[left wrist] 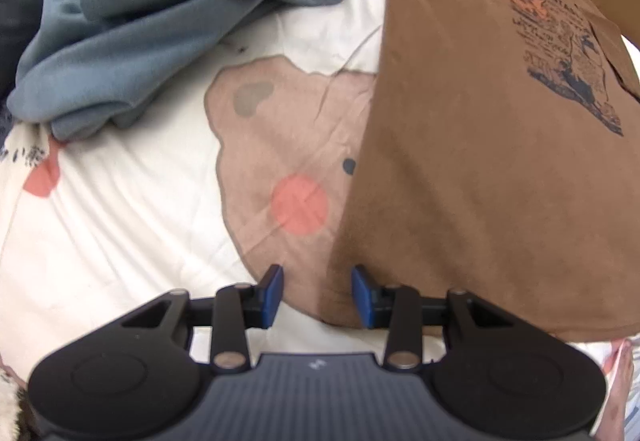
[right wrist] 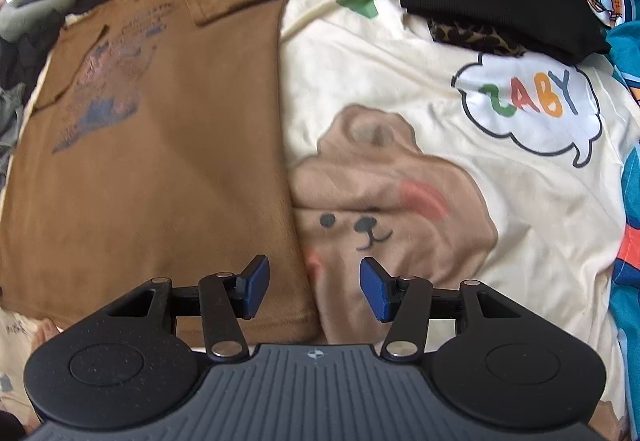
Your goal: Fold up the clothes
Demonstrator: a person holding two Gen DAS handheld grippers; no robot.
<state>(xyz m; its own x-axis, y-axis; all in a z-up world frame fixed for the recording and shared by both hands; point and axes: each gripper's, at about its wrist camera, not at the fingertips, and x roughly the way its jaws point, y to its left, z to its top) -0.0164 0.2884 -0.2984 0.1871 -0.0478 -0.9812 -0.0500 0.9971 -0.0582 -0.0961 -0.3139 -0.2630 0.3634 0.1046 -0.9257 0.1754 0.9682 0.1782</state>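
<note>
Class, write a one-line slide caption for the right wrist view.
Open right tool hovers over the bottom corner of a brown T-shirt on a bear-print bedsheet.

Open right tongs (right wrist: 313, 287) straddle brown shirt's (right wrist: 160, 161) edge.

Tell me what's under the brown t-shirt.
The brown t-shirt lies on a cream bedsheet printed with a bear. The shirt's edge covers part of the bear; whatever else is beneath is hidden.
</note>
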